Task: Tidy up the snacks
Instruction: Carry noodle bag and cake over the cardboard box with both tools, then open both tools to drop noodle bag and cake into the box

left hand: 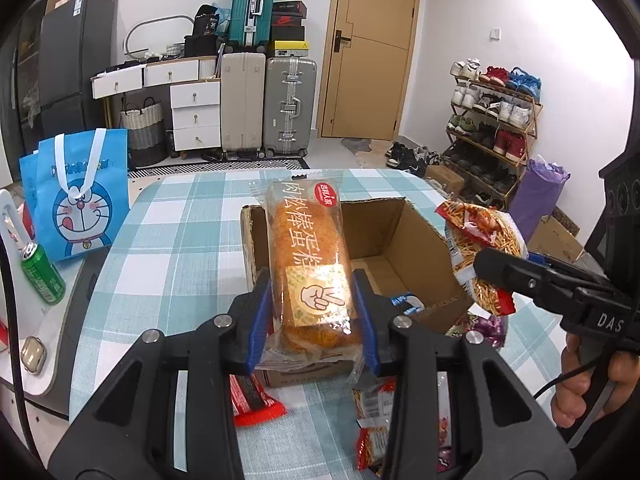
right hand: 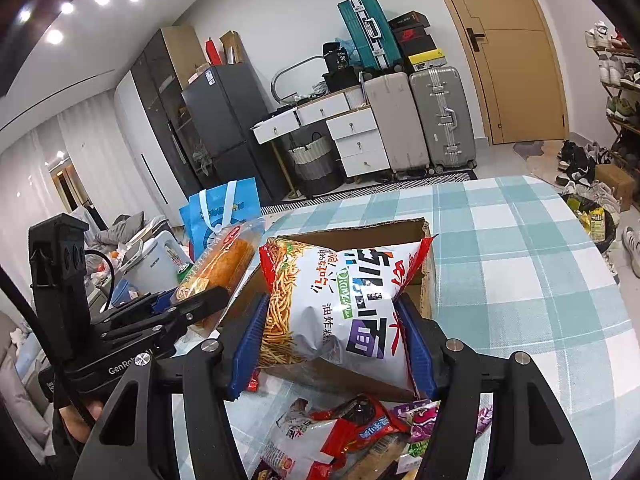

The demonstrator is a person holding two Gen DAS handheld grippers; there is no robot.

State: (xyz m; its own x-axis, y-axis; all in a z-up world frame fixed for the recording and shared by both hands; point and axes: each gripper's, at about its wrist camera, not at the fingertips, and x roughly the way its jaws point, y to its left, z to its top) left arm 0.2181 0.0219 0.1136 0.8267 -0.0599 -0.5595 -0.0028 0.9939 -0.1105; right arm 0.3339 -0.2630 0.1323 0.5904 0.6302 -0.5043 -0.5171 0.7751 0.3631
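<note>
- The bench (left hand: 180,248), under a teal-and-white checked cloth, carries everything.
- An open cardboard box (left hand: 400,240) sits near the middle of the bench, flaps up, with one small blue-and-white packet visible on its floor.
- A bag of fried noodle sticks (right hand: 340,304) is clamped across its lower part in the jaws of the right gripper (right hand: 334,340); it hangs over the box's near wall, its long axis running away from the camera, top edge toward the box's far side.
- A wrapped meat-floss cake roll (left hand: 308,260) is pinched at its near end in the jaws of the left gripper (left hand: 312,316), which are at their narrowest. Its long axis points forward and slightly up, far end over the box's left wall.
- Loose snack packets (right hand: 344,436) lie on the cloth in front of the box, under both grippers.
- A green can (left hand: 42,274) stands tilted left of the bench, beside a blue cartoon bag (left hand: 80,200).
</note>
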